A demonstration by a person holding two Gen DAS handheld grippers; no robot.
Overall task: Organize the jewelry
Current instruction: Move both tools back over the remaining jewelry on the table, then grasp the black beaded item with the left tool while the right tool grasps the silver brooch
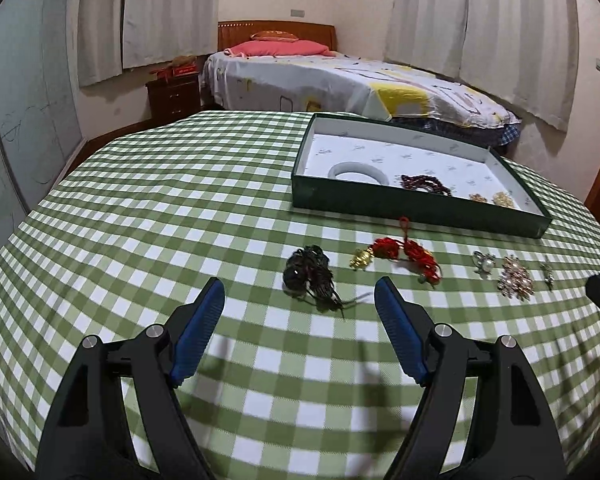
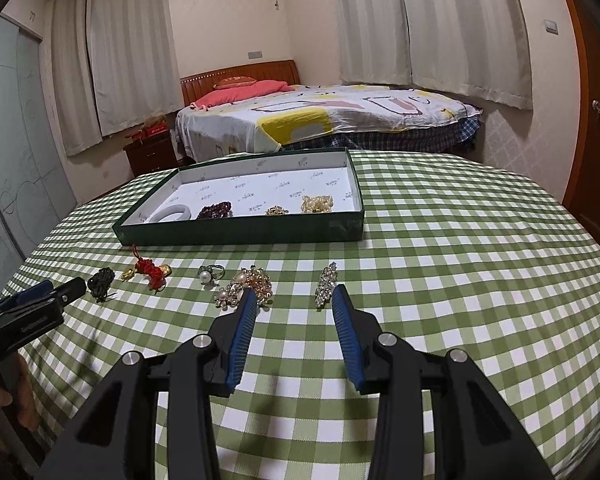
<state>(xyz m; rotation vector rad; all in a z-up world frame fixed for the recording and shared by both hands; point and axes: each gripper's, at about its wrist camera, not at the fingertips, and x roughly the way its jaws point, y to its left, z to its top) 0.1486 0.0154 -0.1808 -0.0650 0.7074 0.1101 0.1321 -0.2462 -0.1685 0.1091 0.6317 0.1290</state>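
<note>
Five pieces lie loose in a row on the checked tablecloth [image 2: 440,240], while four already sit in the green tray [image 2: 240,236] at 12 o'clock. Picking up is the step in hand. The left gripper [image 1: 300,304] stands wide apart and empty, the black beaded piece [image 1: 310,276] just beyond its tips at 12 o'clock. The right gripper [image 2: 294,304] is parted and empty; its left finger overlaps the pearl cluster brooch [image 2: 244,290], and the crystal clip [image 2: 327,283] is at 1 o'clock. Next, each should probably ease forward, straddle its piece and close gently.
</note>
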